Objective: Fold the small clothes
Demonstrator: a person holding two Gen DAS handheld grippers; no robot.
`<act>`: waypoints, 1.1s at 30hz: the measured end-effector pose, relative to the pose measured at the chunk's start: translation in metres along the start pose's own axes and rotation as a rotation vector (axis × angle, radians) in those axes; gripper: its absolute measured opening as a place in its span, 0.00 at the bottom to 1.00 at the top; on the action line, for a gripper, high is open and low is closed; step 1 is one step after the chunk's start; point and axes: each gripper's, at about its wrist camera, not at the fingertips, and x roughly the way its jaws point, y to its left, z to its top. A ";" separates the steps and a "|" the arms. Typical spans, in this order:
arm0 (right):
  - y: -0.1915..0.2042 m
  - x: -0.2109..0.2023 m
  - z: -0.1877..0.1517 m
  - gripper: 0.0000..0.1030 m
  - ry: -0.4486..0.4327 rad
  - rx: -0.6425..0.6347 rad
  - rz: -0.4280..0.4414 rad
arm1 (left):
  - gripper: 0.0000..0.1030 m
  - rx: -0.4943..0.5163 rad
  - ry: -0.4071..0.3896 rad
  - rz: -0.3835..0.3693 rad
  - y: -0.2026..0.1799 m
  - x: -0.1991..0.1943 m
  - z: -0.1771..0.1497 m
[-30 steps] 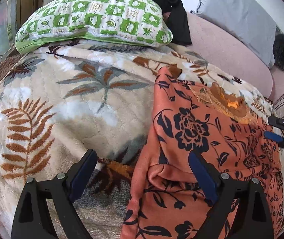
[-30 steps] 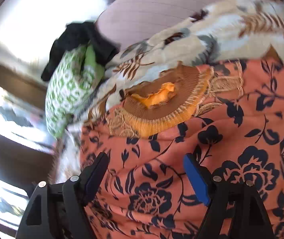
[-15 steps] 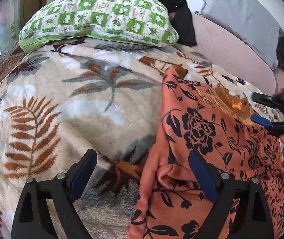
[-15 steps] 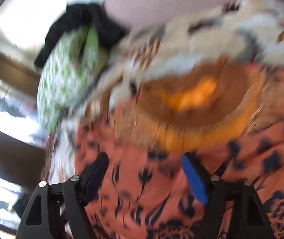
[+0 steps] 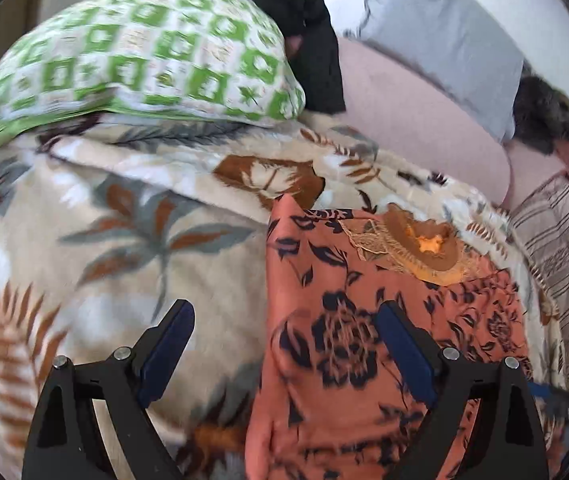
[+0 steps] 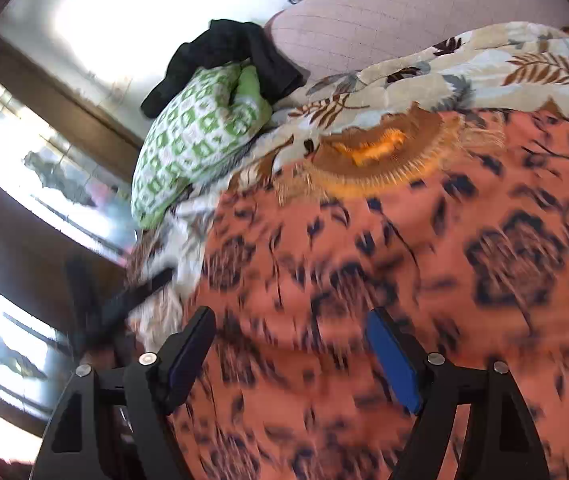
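An orange garment with a dark floral print (image 5: 364,340) lies spread on a leaf-patterned blanket (image 5: 124,240). Its brown and gold embroidered collar (image 5: 424,244) points to the far side. My left gripper (image 5: 286,320) is open and empty, hovering over the garment's left edge. The garment also fills the right wrist view (image 6: 404,280), with the collar (image 6: 380,148) at the top. My right gripper (image 6: 290,328) is open and empty above the cloth. Both views are motion-blurred.
A green and white pillow (image 5: 136,60) and a black garment (image 5: 304,20) lie at the far side of the bed. A grey pillow (image 5: 444,48) and pink bedding (image 5: 404,112) are at back right. A striped cloth (image 5: 560,260) lies right. Windows (image 6: 24,200) are left.
The left view has moved forward along the garment's left edge. The right gripper has left the left view and pulled back from the collar, now over the garment's middle.
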 end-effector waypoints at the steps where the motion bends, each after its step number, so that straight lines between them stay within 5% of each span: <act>1: -0.007 -0.014 -0.013 0.79 -0.001 0.005 -0.003 | 0.89 -0.001 0.046 -0.014 0.000 0.016 0.010; 3: -0.021 -0.040 -0.033 0.79 -0.036 0.031 -0.009 | 0.63 -0.030 0.124 -0.043 0.006 0.045 0.024; 4: -0.029 -0.051 -0.039 0.79 -0.059 0.053 -0.002 | 0.24 -0.042 0.155 -0.030 0.009 0.058 0.026; 5: -0.039 -0.060 -0.045 0.79 -0.076 0.077 0.006 | 0.09 -0.055 0.188 -0.033 0.013 0.068 0.027; 7: -0.054 -0.072 -0.052 0.79 -0.108 0.112 0.005 | 0.08 -0.016 0.181 -0.024 0.013 0.072 0.026; 11: -0.086 -0.086 -0.054 0.79 -0.166 0.190 0.005 | 0.07 0.038 0.042 0.054 0.009 0.045 0.025; 13: -0.099 -0.092 -0.056 0.79 -0.191 0.225 0.019 | 0.10 0.051 0.129 0.096 0.013 0.071 0.019; 16: -0.110 -0.094 -0.054 0.79 -0.193 0.275 0.030 | 0.13 0.071 0.064 0.130 0.003 0.061 0.018; 19: -0.106 -0.105 -0.030 0.80 -0.223 0.255 0.045 | 0.19 0.058 0.007 0.169 -0.002 0.040 0.017; 21: -0.108 -0.101 -0.002 0.85 -0.221 0.269 0.128 | 0.20 0.067 -0.032 0.159 -0.007 0.020 0.013; 26: -0.126 -0.054 0.063 0.86 -0.151 0.335 0.257 | 0.56 0.079 -0.051 0.018 -0.024 -0.016 -0.002; 29: -0.171 -0.017 0.081 0.85 -0.073 0.447 0.186 | 0.65 0.155 0.005 -0.091 -0.056 -0.009 -0.010; 30: -0.192 -0.012 0.083 0.70 -0.071 0.488 0.106 | 0.66 0.193 0.040 -0.087 -0.067 -0.002 -0.015; 32: -0.204 -0.029 0.088 0.56 -0.165 0.532 0.020 | 0.65 0.248 0.108 0.018 -0.075 0.026 -0.028; 33: -0.194 -0.041 0.091 0.63 -0.215 0.514 -0.041 | 0.65 0.260 0.129 0.068 -0.075 0.038 -0.033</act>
